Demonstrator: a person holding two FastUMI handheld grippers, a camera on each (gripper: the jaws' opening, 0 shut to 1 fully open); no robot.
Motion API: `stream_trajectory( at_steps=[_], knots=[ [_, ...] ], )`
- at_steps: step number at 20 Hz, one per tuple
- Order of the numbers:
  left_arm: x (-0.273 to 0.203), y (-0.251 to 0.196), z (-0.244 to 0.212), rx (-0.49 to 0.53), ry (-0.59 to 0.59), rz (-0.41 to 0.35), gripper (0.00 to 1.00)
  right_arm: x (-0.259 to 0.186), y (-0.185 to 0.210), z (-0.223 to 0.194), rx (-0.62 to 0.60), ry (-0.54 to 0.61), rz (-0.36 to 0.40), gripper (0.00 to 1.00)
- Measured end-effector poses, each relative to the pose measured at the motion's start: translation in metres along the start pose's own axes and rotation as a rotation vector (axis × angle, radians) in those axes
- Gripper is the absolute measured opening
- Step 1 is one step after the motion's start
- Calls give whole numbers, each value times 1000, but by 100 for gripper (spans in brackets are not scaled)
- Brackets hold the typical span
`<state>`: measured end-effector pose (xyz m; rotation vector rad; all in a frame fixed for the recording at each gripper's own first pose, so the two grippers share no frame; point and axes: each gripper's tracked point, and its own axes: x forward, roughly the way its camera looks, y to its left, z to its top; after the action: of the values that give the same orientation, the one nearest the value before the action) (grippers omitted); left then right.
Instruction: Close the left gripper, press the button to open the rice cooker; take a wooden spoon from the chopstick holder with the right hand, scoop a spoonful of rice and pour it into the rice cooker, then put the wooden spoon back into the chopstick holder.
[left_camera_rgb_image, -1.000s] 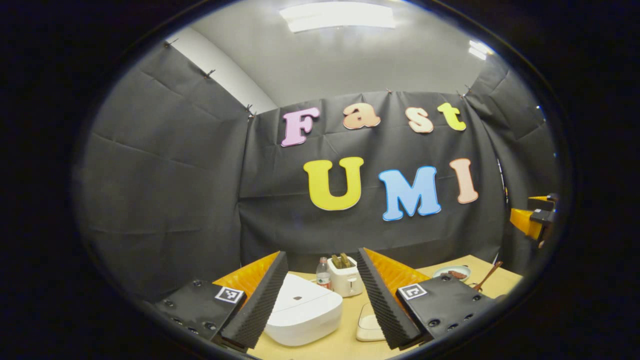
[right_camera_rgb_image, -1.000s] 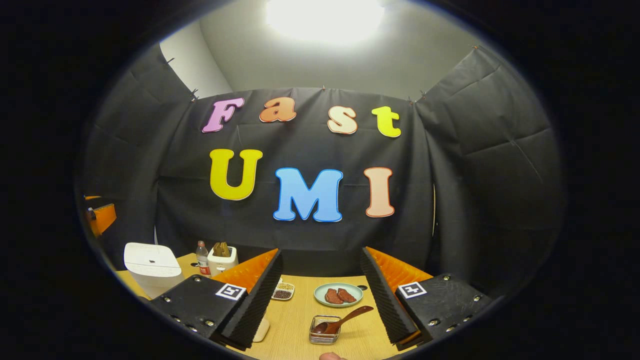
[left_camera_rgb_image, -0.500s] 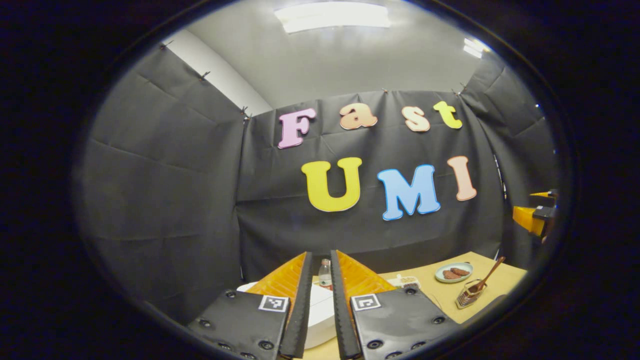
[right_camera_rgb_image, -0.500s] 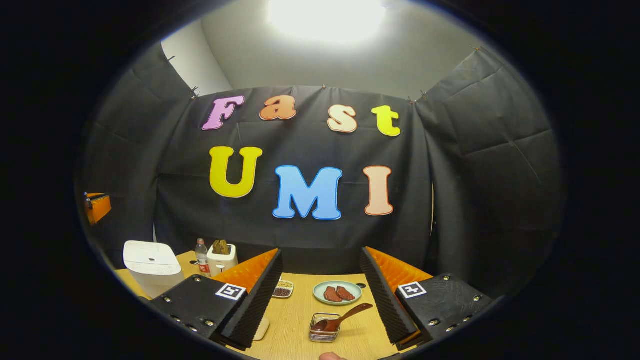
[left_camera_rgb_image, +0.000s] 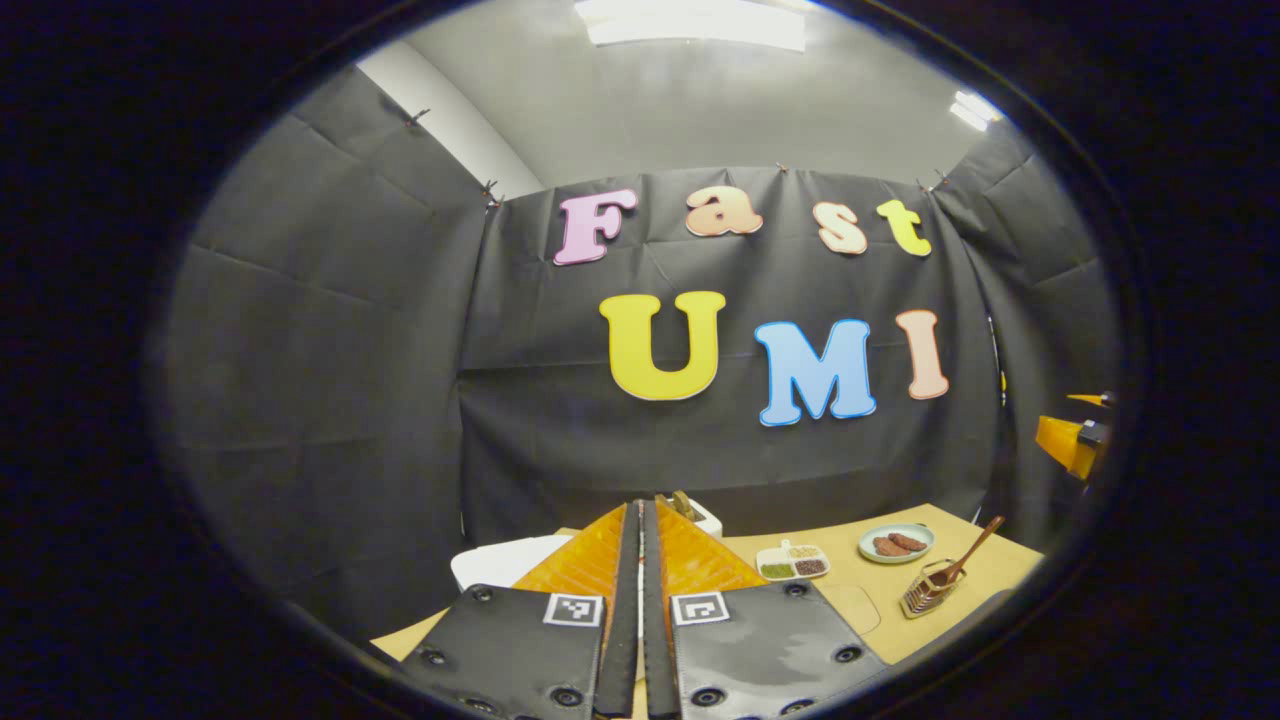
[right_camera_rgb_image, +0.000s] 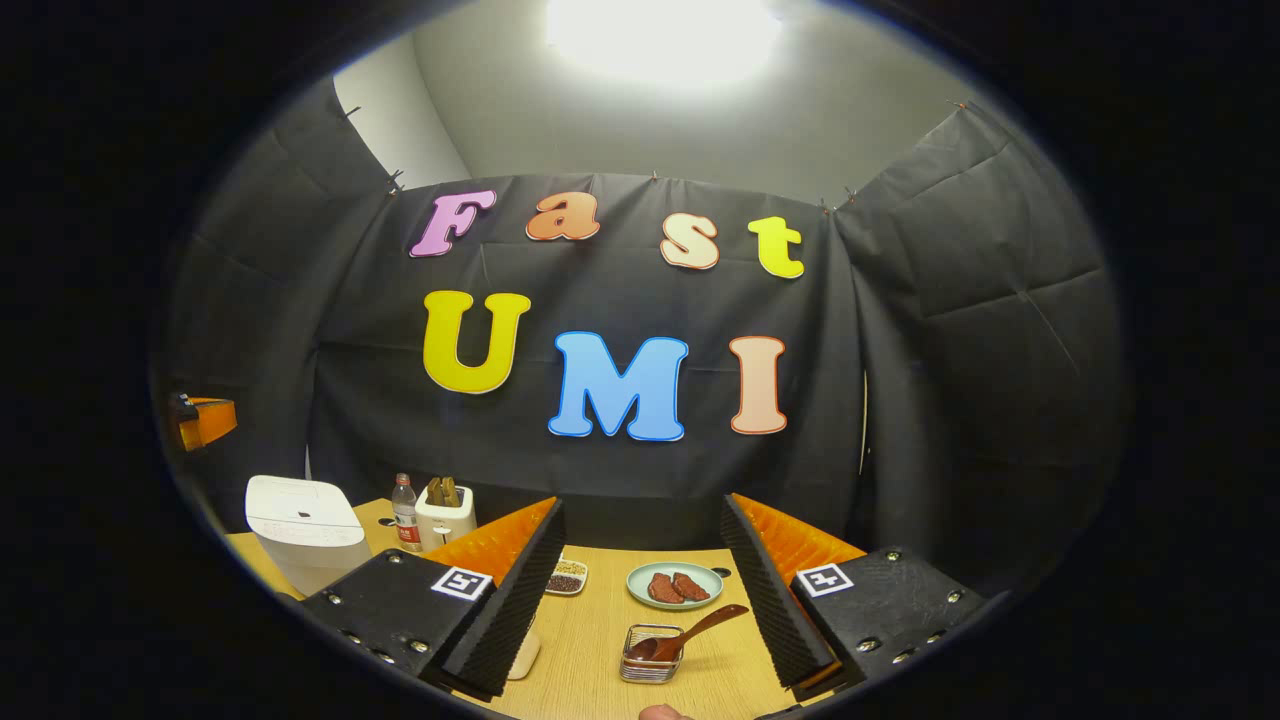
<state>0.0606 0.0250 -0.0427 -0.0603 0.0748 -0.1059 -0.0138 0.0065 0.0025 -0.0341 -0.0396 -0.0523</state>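
Observation:
The white rice cooker (right_camera_rgb_image: 305, 530) stands closed at the table's left; in the left gripper view the rice cooker (left_camera_rgb_image: 495, 560) shows just left of my fingers. My left gripper (left_camera_rgb_image: 641, 520) is shut with nothing between its fingers, held above the table. A wooden spoon (right_camera_rgb_image: 690, 633) leans in a small wire chopstick holder (right_camera_rgb_image: 650, 655); the same spoon (left_camera_rgb_image: 968, 555) and holder (left_camera_rgb_image: 925, 592) lie at the right. My right gripper (right_camera_rgb_image: 640, 530) is open and empty, above and in front of the holder. The left gripper (right_camera_rgb_image: 200, 420) appears far left, the right gripper (left_camera_rgb_image: 1075, 440) far right.
On the wooden table (right_camera_rgb_image: 590, 640) stand a white toaster (right_camera_rgb_image: 443, 515) and a water bottle (right_camera_rgb_image: 405, 518) beside the cooker. A divided dish of grains (left_camera_rgb_image: 793, 562) and a pale plate with brown pieces (right_camera_rgb_image: 675, 585) sit farther back. A flat white piece (right_camera_rgb_image: 522, 655) lies near.
My left gripper's fingers have gone from wide open to shut, and its view has swung left and up off the rice cooker. The right gripper has barely moved.

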Motion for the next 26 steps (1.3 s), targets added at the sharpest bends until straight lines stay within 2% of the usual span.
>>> stream_trajectory(
  at_steps=[6, 11, 15, 19, 22, 25, 26],
  knots=[
    [42, 24, -27, -23, 52, -2, 11, -14, -8, -14, 3, 39, -71, 95],
    [73, 47, -71, -82, 132, 9, 12, -25, -16, -19, 5, 53, -132, 95],
    [93, 63, -108, -45, 168, 19, 12, -36, -20, -25, -8, 76, -180, 95],
    [111, 70, -140, -68, 226, 21, 12, -43, -19, -29, -38, 92, -199, 95],
    [119, 69, -162, -61, 269, 19, 12, -46, -17, -31, -41, 104, -209, 93],
    [120, 68, -181, -43, 305, 17, 12, -44, -17, -29, -43, 100, -213, 95],
    [120, 66, -184, -39, 317, 15, 9, -43, -17, -26, -52, 96, -210, 95]
  ],
)
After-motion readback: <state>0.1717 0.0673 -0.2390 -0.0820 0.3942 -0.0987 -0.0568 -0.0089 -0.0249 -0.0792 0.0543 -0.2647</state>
